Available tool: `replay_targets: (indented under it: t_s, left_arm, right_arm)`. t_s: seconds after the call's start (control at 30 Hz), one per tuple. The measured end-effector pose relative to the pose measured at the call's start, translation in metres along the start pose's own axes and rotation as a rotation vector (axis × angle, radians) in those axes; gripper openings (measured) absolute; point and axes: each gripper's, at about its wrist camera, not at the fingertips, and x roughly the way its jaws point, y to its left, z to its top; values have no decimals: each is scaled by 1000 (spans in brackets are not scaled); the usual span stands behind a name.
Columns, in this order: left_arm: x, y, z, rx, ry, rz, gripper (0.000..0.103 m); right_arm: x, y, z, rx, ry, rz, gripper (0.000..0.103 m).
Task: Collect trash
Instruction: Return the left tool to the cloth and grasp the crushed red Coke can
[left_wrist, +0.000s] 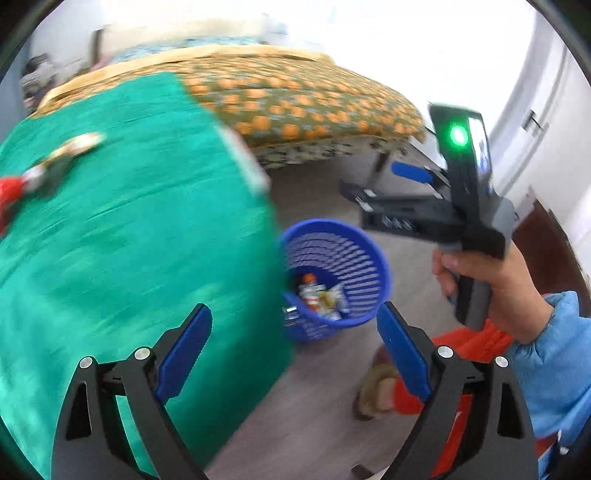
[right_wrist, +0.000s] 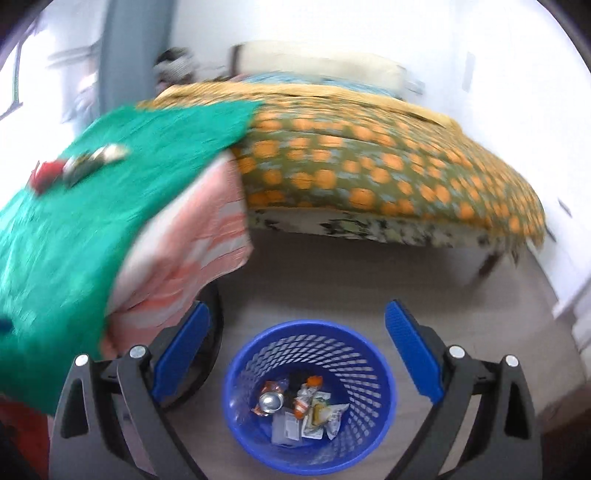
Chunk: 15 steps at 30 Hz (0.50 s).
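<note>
A blue mesh waste basket (right_wrist: 369, 417) stands on the floor with several wrappers and a can (right_wrist: 271, 401) inside. My right gripper (right_wrist: 297, 334) is open and empty right above it. In the left wrist view the basket (left_wrist: 365, 314) stands beside the green-covered table (left_wrist: 122, 240). My left gripper (left_wrist: 293, 341) is open and empty over the table's edge. The right gripper also shows in the left wrist view (left_wrist: 373, 184), held up to the right. Blurred trash pieces (left_wrist: 62, 155), with a red one (left_wrist: 9, 192), lie on the green cloth at far left; they also show in the right wrist view (right_wrist: 92, 158).
A bed with an orange-dotted cover (right_wrist: 369, 158) stands behind the table. A striped pink cloth (right_wrist: 195, 251) hangs under the green one. The person's foot in a sandal (left_wrist: 376, 391) is on the grey floor. A white wall and door (left_wrist: 546, 129) are at right.
</note>
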Motion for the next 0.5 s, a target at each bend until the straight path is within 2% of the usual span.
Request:
replay_targets:
  t_s: [0.13, 0.23, 0.33, 0.5]
  left_arm:
    - [-44, 72, -23, -75, -24, 119, 91]
    - [-66, 120, -28, -119, -39, 206, 91]
    - [-81, 172, -23, -192, -54, 289, 91]
    - [-98, 248, 2, -316, -105, 380, 91]
  right_arm:
    - [-17, 61, 10, -45, -13, 104, 93]
    - [-30, 123, 28, -109, -27, 209, 94]
    - [-30, 179, 49, -150, -8, 300, 94]
    - [3, 251, 81, -148, 45, 373, 94]
